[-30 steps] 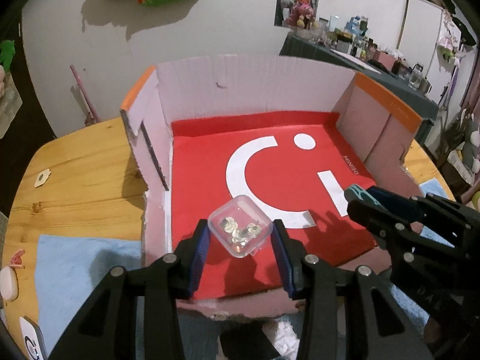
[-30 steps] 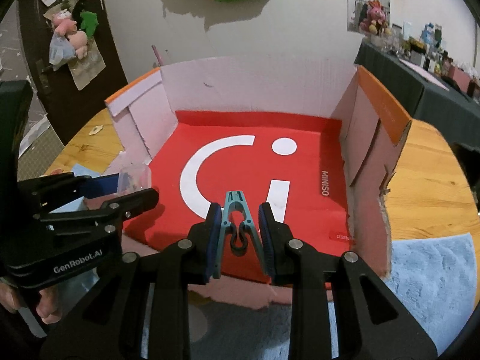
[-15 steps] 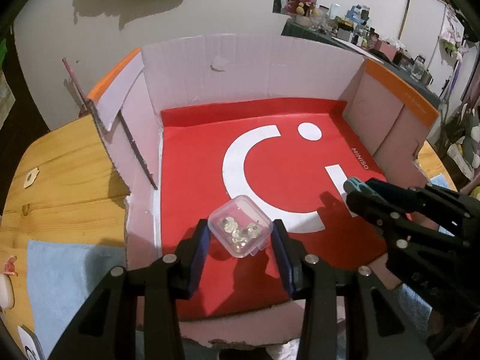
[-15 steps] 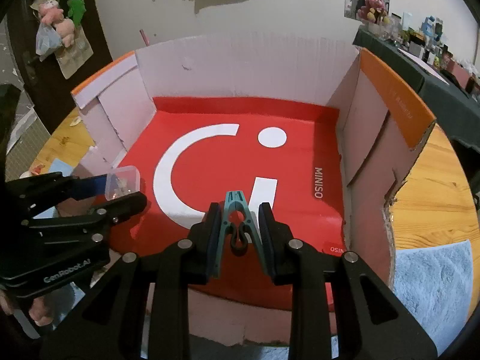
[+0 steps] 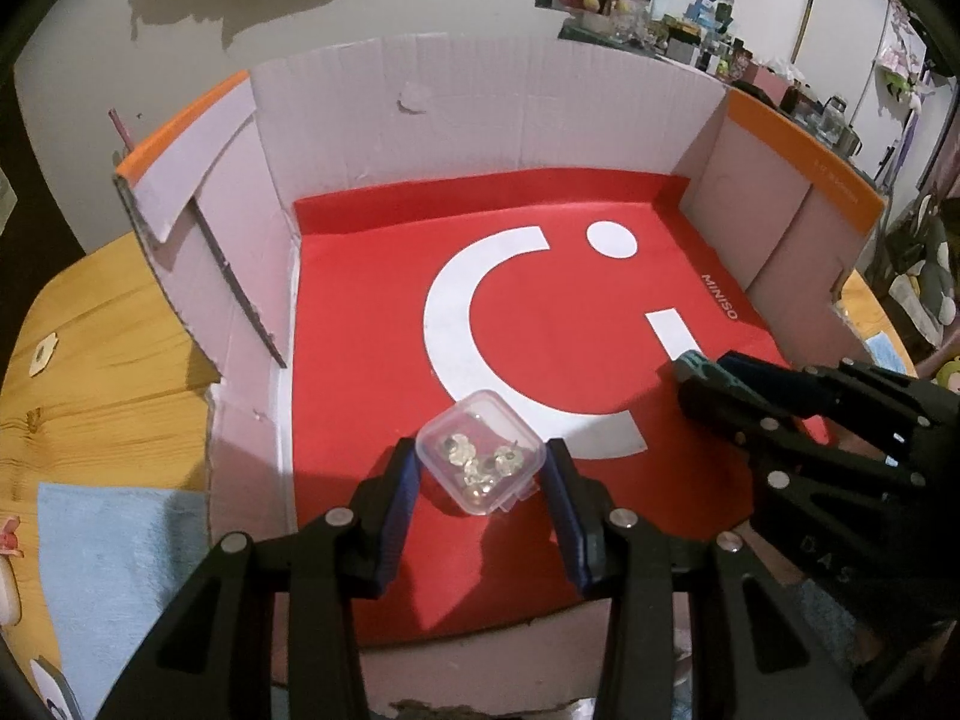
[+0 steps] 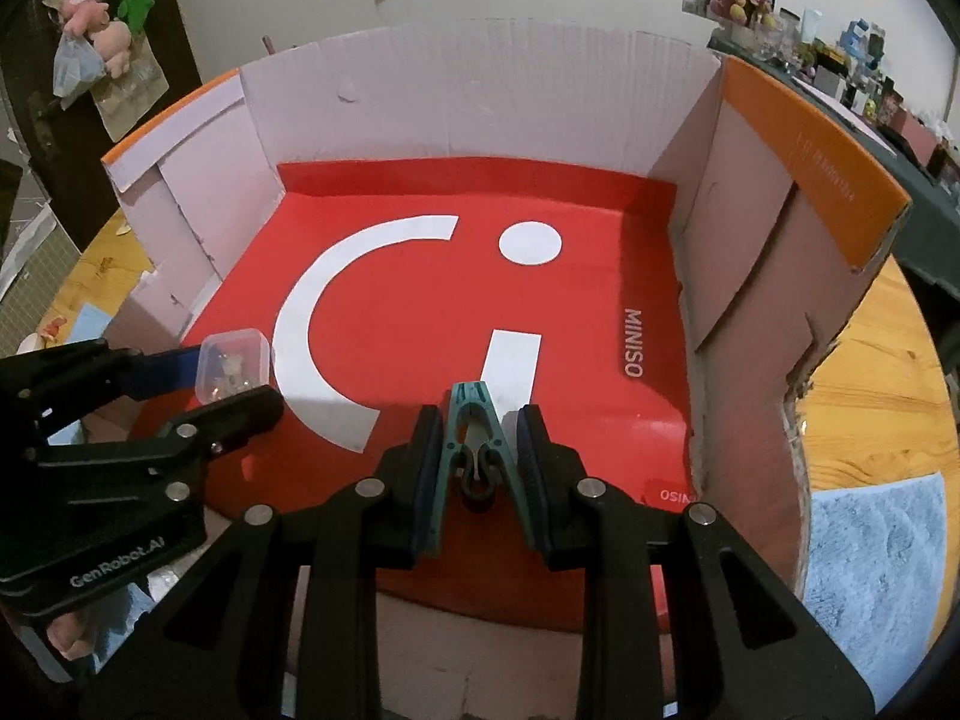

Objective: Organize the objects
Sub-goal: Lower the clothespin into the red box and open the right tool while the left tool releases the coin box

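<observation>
A small clear plastic case (image 5: 480,461) with metal bits inside sits between the blue pads of my left gripper (image 5: 483,471), which is shut on it above the near part of the box floor. A teal clothes peg (image 6: 474,447) is pinched in my right gripper (image 6: 477,444), its nose pointing into the box. Both hover over an open cardboard box (image 5: 480,120) lined with a red sheet (image 5: 540,312) bearing a white smile mark. The right gripper (image 5: 708,375) shows at the right of the left wrist view, and the left gripper (image 6: 234,372) with the case (image 6: 234,363) at the left of the right wrist view.
The box stands on a wooden table (image 5: 108,372) with its pale walls and orange-edged flaps (image 6: 804,150) raised on three sides. Light blue cloths lie in front of it at the left (image 5: 120,546) and right (image 6: 870,546). A cluttered dark table (image 6: 852,78) stands behind.
Both grippers have moved forward over the box's near wall, so the box floor looks larger and closer. The case and the peg stay held as before.
</observation>
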A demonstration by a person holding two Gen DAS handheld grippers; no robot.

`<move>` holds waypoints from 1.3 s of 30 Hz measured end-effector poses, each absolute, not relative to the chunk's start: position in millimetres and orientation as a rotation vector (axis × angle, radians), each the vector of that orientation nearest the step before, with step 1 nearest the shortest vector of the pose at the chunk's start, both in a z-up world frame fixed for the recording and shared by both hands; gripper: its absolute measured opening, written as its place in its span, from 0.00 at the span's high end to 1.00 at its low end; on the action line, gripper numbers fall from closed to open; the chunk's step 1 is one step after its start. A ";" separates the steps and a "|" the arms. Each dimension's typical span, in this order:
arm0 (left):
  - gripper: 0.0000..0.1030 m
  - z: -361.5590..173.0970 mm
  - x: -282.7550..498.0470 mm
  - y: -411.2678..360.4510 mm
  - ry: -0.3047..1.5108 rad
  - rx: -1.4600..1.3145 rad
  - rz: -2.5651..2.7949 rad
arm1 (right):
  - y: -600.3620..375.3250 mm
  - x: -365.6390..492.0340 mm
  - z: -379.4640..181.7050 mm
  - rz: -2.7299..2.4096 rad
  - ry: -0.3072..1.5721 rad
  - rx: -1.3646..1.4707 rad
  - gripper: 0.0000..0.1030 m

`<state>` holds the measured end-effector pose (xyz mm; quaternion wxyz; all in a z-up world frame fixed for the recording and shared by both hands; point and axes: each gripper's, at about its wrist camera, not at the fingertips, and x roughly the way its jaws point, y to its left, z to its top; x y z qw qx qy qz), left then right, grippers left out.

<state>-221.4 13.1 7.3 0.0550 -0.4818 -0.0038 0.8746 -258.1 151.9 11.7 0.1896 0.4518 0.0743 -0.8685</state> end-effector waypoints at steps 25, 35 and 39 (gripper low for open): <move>0.57 6.3 -220.9 12.8 -0.013 -1.455 2.662 | 154.3 -257.2 10.5 -2.446 0.200 1.263 0.75; 0.55 10.0 -218.2 12.7 -0.022 -1.443 2.664 | 155.8 -253.2 13.6 -2.444 0.196 1.250 0.76; 0.52 13.3 -215.6 13.4 -0.018 -1.428 2.675 | 155.6 -248.8 15.8 -2.448 0.200 1.238 0.76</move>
